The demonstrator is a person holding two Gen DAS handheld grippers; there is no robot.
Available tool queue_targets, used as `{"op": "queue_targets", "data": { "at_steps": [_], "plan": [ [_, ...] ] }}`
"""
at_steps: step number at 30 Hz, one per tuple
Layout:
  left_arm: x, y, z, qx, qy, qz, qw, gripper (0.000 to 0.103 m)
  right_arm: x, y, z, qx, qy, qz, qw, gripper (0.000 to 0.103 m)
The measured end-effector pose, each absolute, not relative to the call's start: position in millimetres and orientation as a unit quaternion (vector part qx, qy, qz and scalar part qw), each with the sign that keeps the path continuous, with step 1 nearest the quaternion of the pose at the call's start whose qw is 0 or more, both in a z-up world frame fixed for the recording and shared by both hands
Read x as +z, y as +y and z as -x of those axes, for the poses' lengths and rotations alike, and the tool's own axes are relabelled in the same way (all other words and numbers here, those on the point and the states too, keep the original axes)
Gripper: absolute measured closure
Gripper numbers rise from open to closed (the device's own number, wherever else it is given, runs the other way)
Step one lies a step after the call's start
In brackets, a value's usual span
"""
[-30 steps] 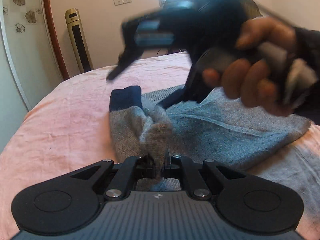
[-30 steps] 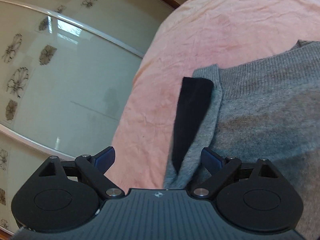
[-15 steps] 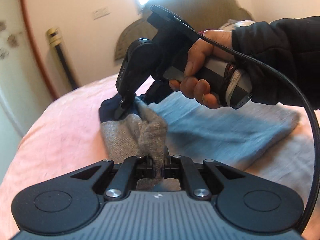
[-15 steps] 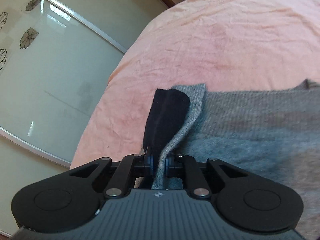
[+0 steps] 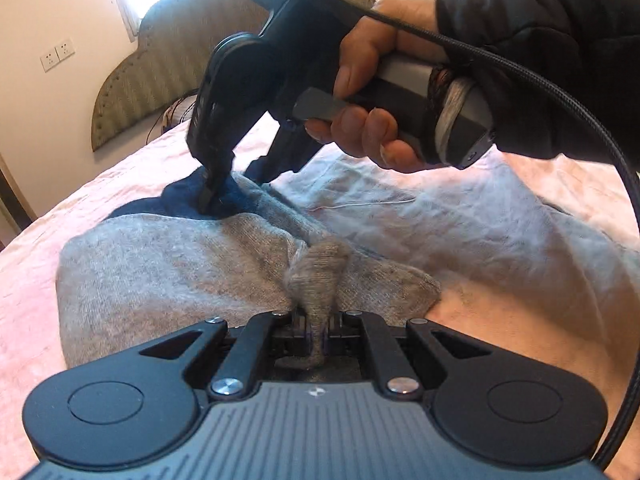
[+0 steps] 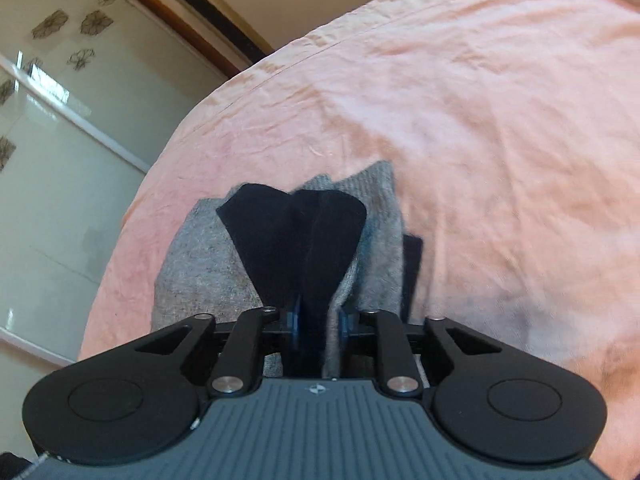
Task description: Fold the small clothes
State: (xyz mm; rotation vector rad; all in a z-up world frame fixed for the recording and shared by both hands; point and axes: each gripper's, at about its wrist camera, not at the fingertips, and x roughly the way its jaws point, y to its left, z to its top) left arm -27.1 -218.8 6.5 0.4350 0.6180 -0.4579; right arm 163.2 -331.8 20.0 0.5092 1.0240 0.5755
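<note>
At the lower centre of the left wrist view, your left gripper (image 5: 316, 330) is clenched on a pinched tuft of the grey knit garment (image 5: 168, 272), which lies across the pink bedsheet (image 5: 500, 240). Toward the upper left of that frame, your right gripper (image 5: 224, 196), carried in your right hand (image 5: 372, 92), comes down on the dark navy band (image 5: 188, 200) at the far end of the garment. At the lower centre of the right wrist view, the same band (image 6: 304, 232) fans out from between the right gripper (image 6: 318, 320) pads; these jaws are opening, the blue pads stand a little apart, and the fabric between them looks no longer firmly pressed. Treat the garment as light, soft and limp: it has no stiffness, sags and bunches at any pinch, and grips well on the rubber pads, so slipping is unlikely. Take hold at edges and corners, both layers together, and keep the two grasp points level and well apart so that the fold line lies straight. Avoid catching the sheet beneath.
</note>
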Motion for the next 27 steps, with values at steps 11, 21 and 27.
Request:
{"op": "queue_targets", "data": {
  "at_steps": [11, 21, 27],
  "plan": [
    [3.2, -228.2, 39.4, -0.24, 0.271, -0.236, 0.902, 0.098, 24.9, -324.2, -166.2, 0.267, 0.468, -0.197, 0.819, 0.089],
    [32.9, -108.0, 58.7, -0.282, 0.262, -0.153, 0.91, 0.025, 35.3, -369.3, -133.7, 0.252, 0.401, -0.286, 0.833, 0.015],
    [46.9, -8.1, -13.4, -0.191, 0.321, 0.074, 0.925, 0.022, 10.6, -370.1, -156.0, 0.235, 0.437, -0.304, 0.813, 0.017]
  ]
}}
